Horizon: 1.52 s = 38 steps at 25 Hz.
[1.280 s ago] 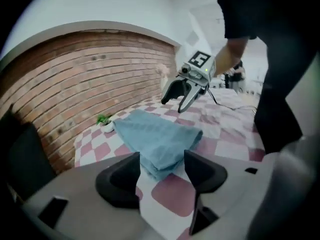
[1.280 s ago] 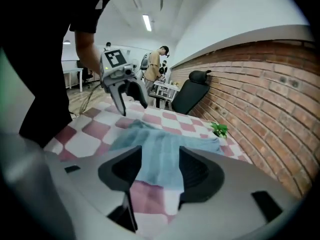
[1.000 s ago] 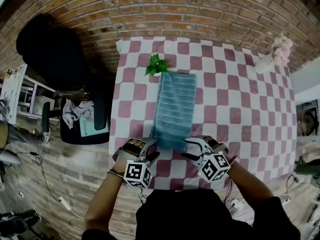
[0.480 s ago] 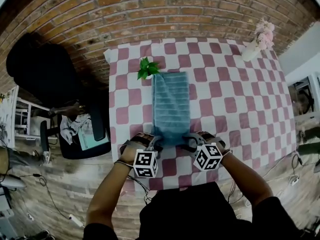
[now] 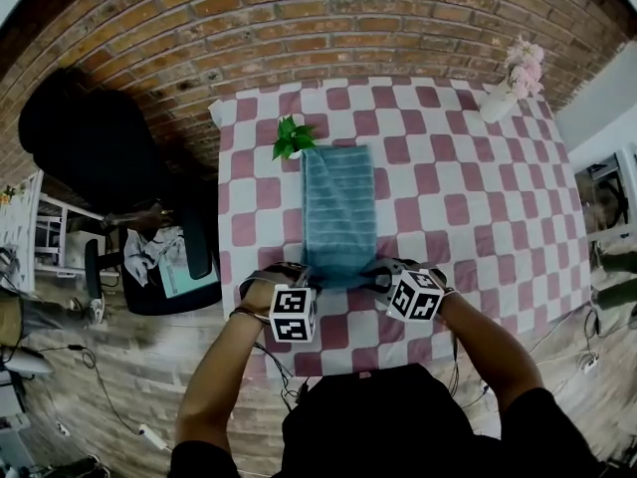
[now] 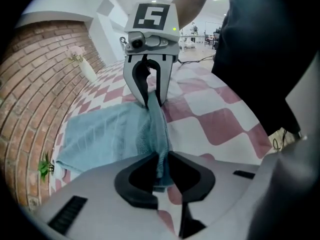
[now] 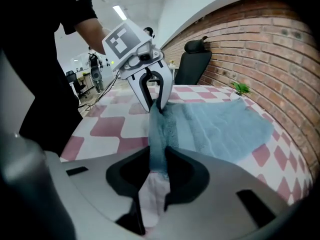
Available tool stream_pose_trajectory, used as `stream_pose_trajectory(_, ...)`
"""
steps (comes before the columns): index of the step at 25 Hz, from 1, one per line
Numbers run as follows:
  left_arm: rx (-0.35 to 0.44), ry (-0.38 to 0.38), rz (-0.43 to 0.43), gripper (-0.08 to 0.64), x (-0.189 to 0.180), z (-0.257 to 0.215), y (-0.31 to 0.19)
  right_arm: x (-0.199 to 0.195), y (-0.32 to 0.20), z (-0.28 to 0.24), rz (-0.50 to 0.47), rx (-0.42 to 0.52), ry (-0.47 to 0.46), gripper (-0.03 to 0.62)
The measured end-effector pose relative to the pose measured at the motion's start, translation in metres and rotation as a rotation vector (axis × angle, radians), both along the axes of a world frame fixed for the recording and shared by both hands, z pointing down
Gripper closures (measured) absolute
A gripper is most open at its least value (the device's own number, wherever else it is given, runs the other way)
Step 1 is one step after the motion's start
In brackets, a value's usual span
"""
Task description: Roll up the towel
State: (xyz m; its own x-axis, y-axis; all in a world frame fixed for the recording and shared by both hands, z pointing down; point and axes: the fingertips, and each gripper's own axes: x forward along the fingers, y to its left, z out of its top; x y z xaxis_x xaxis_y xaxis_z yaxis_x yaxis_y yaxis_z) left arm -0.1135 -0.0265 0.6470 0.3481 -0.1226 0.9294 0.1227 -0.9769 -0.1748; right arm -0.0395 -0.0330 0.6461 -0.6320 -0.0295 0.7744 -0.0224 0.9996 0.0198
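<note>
A light blue towel [image 5: 338, 212] lies flat and lengthwise on the pink-and-white checked table [image 5: 448, 197]. My left gripper [image 5: 302, 279] is at the towel's near left corner and my right gripper [image 5: 381, 279] at its near right corner. In the left gripper view the jaws [image 6: 162, 171] have just been closing and pinch a raised fold of the towel [image 6: 100, 134]. The right gripper view shows its jaws [image 7: 159, 166] likewise just closed on the towel's edge [image 7: 220, 126]. The edge is pulled up into a ridge between the two grippers.
A small green plant [image 5: 292, 137] stands at the towel's far left corner. A white vase with pink flowers [image 5: 513, 78] is at the table's far right corner. A black office chair [image 5: 169, 257] stands left of the table on the brick floor.
Both grippers have come down onto the towel's near edge and their jaws have closed on it. The near edge is now lifted into a ridge.
</note>
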Motion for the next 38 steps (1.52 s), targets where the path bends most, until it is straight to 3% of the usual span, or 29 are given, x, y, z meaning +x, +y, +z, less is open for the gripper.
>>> stream_pose_trajectory(5, -0.041, 0.021, -0.047, 0.512, 0.009, -0.008, 0.022, 0.010, 0.018, -0.004, 0.032, -0.182, -0.002, 0.514)
stream_pose_trajectory(11, -0.012, 0.062, -0.130, 0.487, 0.025, -0.016, 0.051, 0.024, 0.041, -0.010, 0.164, -0.598, -0.093, 0.522)
stream_pose_trajectory(15, 0.134, 0.105, -0.179, 0.251, 0.034, -0.032, 0.058, 0.028, 0.037, -0.019, 0.229, -0.821, -0.154, 0.526)
stream_pose_trajectory(17, 0.245, 0.117, -0.176, 0.200, 0.042, -0.041, 0.059, 0.028, 0.033, -0.023, 0.248, -0.918, -0.171, 0.528)
stream_pose_trajectory(21, 0.435, 0.053, -0.098, 0.196, 0.059, -0.038, 0.047, 0.026, 0.028, -0.025, 0.275, -1.104, -0.191, 0.527)
stream_pose_trajectory(23, 0.540, 0.038, -0.033, 0.261, 0.069, -0.042, 0.040, 0.025, 0.023, -0.025, 0.315, -1.206, -0.215, 0.528)
stream_pose_trajectory(25, 0.594, 0.035, 0.016, 0.281, 0.076, -0.045, 0.039, 0.025, 0.018, -0.022, 0.348, -1.283, -0.229, 0.528)
stream_pose_trajectory(30, 0.570, 0.004, 0.029, 0.299, 0.076, -0.032, 0.045, 0.029, 0.008, -0.018, 0.390, -1.363, -0.217, 0.528)
stream_pose_trajectory(34, 0.589, 0.007, -0.027, 0.434, 0.071, -0.028, 0.022, 0.029, 0.009, -0.018, 0.377, -1.371, -0.229, 0.525)
stream_pose_trajectory(36, 0.542, 0.008, -0.037, 0.493, 0.069, -0.021, 0.016, 0.030, 0.007, -0.018, 0.395, -1.313, -0.236, 0.514)
stream_pose_trajectory(38, 0.471, 0.006, -0.065, 0.514, 0.067, -0.014, 0.010, 0.030, -0.009, -0.023, 0.391, -1.126, -0.301, 0.487)
